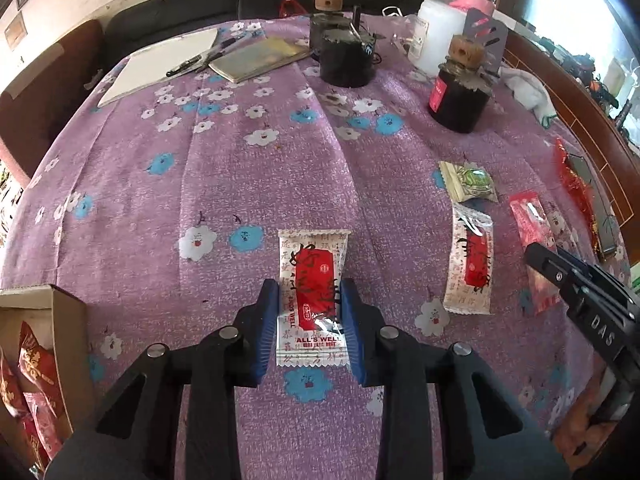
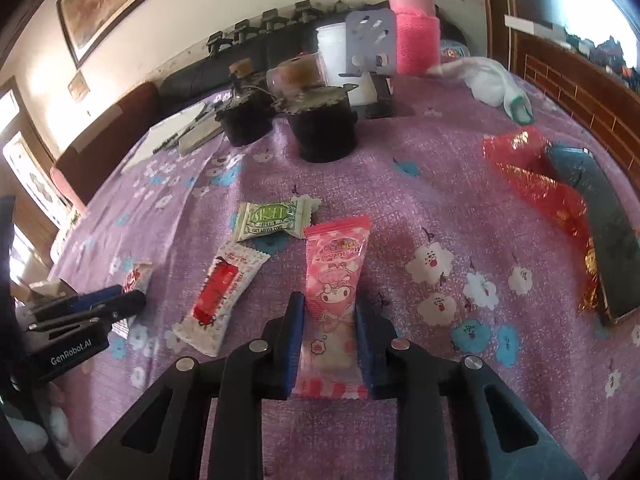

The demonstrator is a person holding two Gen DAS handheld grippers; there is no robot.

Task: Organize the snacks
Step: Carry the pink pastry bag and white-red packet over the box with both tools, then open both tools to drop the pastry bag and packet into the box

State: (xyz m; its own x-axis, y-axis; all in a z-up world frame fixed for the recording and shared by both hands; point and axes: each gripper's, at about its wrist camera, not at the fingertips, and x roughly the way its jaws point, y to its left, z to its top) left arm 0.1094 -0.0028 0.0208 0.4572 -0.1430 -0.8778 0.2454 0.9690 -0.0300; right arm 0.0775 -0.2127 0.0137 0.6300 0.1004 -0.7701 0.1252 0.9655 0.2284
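Trouble brewing: left claw (image 1: 309,312) pinches the white-and-red packet (image 1: 312,296) mid-surface, right claw (image 2: 329,344) pinches the pink packet (image 2: 334,300) nearby. Slick wrappers could slide out on the lift, missing the cardboard box (image 1: 64,320) near left.

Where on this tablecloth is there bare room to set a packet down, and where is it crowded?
Free: the wide stretch of tablecloth between the notebook, the cardboard box and the white-and-red packet. Also the patch between the pink packet and the red foil bag. Crowded: the far edge around the dark jars, and the loose packets by the green packet.
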